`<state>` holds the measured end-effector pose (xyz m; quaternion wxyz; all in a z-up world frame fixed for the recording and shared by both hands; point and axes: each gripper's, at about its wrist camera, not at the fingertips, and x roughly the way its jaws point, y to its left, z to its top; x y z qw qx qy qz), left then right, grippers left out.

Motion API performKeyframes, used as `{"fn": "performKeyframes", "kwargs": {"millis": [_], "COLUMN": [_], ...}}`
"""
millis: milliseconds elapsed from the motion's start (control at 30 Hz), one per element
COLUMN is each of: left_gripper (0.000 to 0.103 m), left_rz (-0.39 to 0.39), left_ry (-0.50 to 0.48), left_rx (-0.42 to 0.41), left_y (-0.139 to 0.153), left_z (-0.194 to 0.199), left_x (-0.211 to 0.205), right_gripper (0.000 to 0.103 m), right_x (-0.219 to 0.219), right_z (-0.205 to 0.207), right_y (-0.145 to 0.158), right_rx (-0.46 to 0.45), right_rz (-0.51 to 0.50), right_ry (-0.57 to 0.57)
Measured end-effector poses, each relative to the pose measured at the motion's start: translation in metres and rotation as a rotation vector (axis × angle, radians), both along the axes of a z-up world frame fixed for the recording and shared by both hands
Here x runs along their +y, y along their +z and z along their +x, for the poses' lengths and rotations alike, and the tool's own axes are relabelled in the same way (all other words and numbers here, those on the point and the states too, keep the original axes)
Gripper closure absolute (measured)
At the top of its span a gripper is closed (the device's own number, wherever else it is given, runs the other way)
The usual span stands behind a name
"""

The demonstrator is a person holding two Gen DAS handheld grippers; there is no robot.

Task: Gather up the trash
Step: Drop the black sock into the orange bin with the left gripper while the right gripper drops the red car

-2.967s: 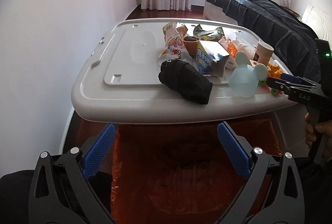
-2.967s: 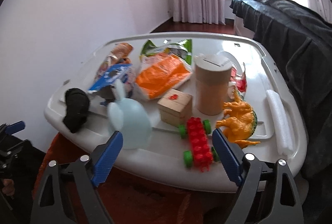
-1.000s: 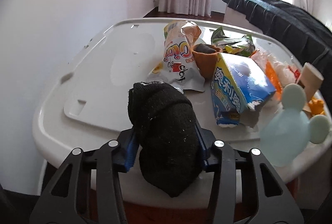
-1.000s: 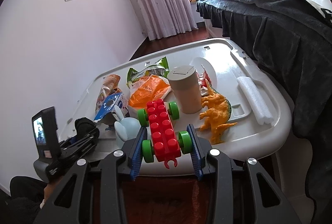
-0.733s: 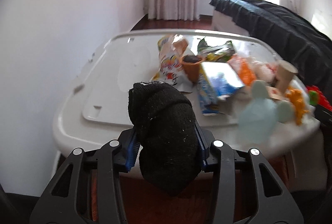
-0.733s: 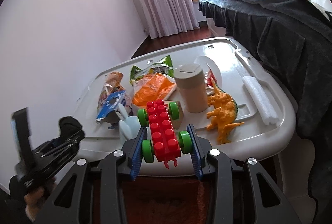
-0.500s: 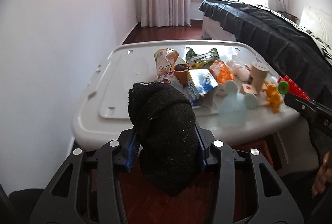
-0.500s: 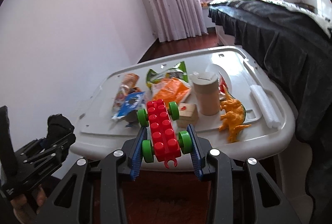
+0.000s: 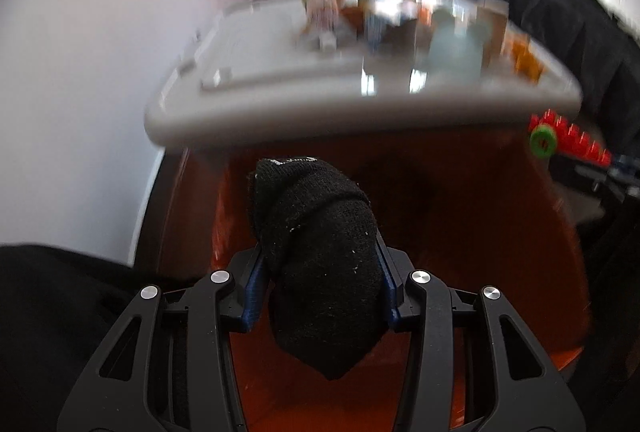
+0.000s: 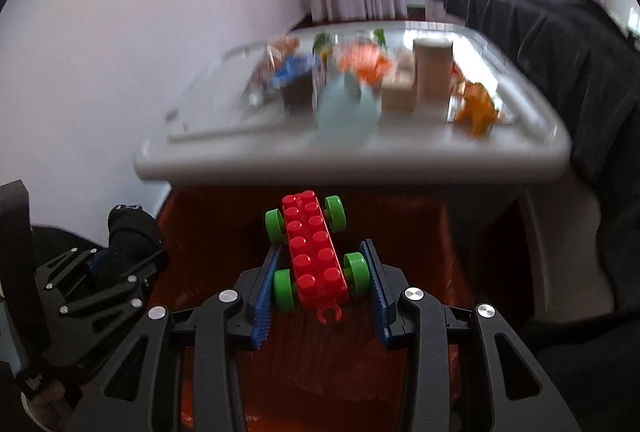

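Nearest, left gripper (image 9: 320, 292) fingers clench a black sock (image 9: 320, 252), right gripper (image 10: 320, 288) fingers a red toy block car (image 10: 314, 252), both over the orange bag (image 9: 460, 232); unreleased. Beyond, wrappers (image 10: 362, 62) remain on the surface (image 10: 360, 160).

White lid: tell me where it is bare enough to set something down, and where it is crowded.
The white lid is bare along its left side, between the wall-side rim and the snack wrappers, and in a thin strip along the near edge. The middle and right are crowded: pale blue toy, cardboard cup, orange dinosaur. Blur hides finer gaps.
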<state>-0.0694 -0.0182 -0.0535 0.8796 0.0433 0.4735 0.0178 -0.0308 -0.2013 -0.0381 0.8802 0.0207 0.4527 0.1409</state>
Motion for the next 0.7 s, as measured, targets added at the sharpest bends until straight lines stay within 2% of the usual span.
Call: {"fn": "performKeyframes", "kwargs": {"millis": [67,233,300,333,367,400,433,700], "left_gripper": [0.059,0.058,0.051,0.04,0.029,0.025,0.023,0.023], "left_rz": [-0.021,-0.024,-0.022,-0.012,-0.001,0.002,0.001,-0.012], "left_ry": [0.0,-0.008,-0.013,-0.01,-0.003,0.003,0.009,0.027], "left_rx": [0.072,0.11,0.123,0.136,0.147,0.147,0.138,0.112], "left_y": [-0.017,-0.027,-0.03,-0.032,-0.034,-0.034,-0.033,-0.028], "left_z": [0.005,0.007,0.009,0.009,0.01,0.01,0.009,0.008], "left_x": [0.002,0.0,-0.002,-0.003,-0.003,-0.002,-0.001,0.002], "right_gripper": [0.064,0.063,0.06,0.054,0.039,0.035,0.035,0.034], "right_x": [0.003,-0.001,-0.002,-0.003,-0.003,-0.004,-0.006,-0.022], "right_z": [0.003,0.01,0.011,0.01,0.011,0.01,0.01,0.01], "right_y": [-0.016,-0.037,-0.041,-0.042,-0.042,-0.04,-0.038,-0.028], "right_rx": [0.039,0.107,0.129,0.135,0.138,0.129,0.118,0.092], "right_rz": [-0.026,-0.033,-0.028,-0.026,-0.028,-0.036,-0.037,0.01], "right_ry": [-0.001,-0.014,-0.016,-0.02,-0.026,-0.039,-0.048,-0.109]}}
